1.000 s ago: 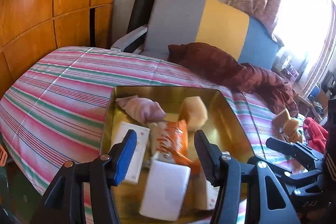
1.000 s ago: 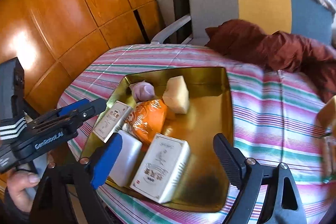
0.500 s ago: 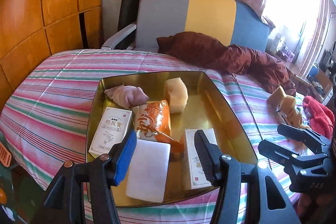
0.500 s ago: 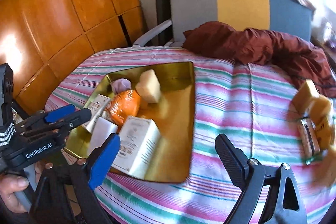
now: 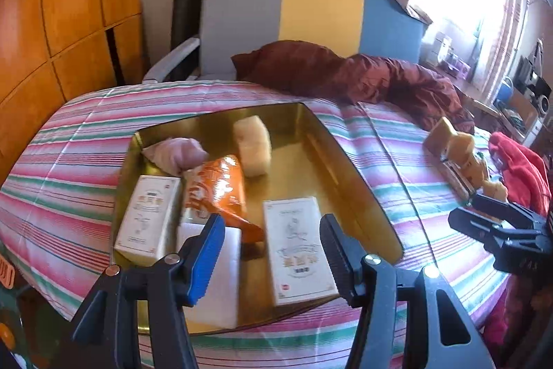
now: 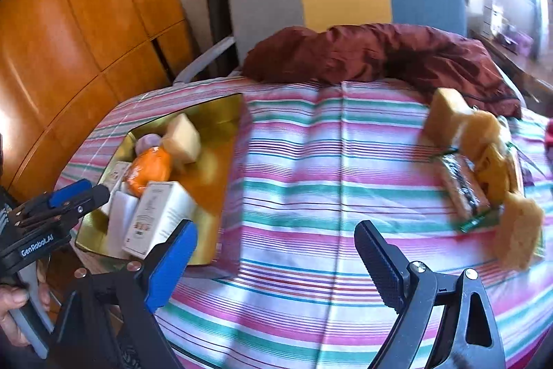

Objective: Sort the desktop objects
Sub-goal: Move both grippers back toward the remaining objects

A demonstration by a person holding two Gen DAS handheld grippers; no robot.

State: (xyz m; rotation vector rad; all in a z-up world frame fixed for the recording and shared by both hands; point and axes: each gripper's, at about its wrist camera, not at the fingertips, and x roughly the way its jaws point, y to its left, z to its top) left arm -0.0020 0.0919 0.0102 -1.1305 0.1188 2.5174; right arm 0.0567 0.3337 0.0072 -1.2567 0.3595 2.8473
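A gold tray (image 5: 331,140) (image 6: 221,113) sits on the striped tablecloth. It holds two white boxes (image 5: 299,244) (image 5: 148,220), a plain white block (image 5: 221,275), an orange snack bag (image 5: 216,187), a pink pouch (image 5: 176,153) and a cream sponge (image 5: 252,144). My left gripper (image 5: 271,248) is open and empty above the tray's near edge. My right gripper (image 6: 276,258) is open and empty over bare cloth, right of the tray. Yellow sponges (image 6: 480,134) and a dark packet (image 6: 463,189) lie at the right.
A dark red cloth (image 6: 373,54) is bunched at the table's far edge, in front of a grey, yellow and blue chair (image 5: 311,19). Wooden panels (image 6: 69,33) stand at the left. A red cloth (image 5: 522,168) lies at the far right.
Both grippers have pulled back from the tray and stayed open. The right gripper has swung right, so the sponges and packet have come into its view.
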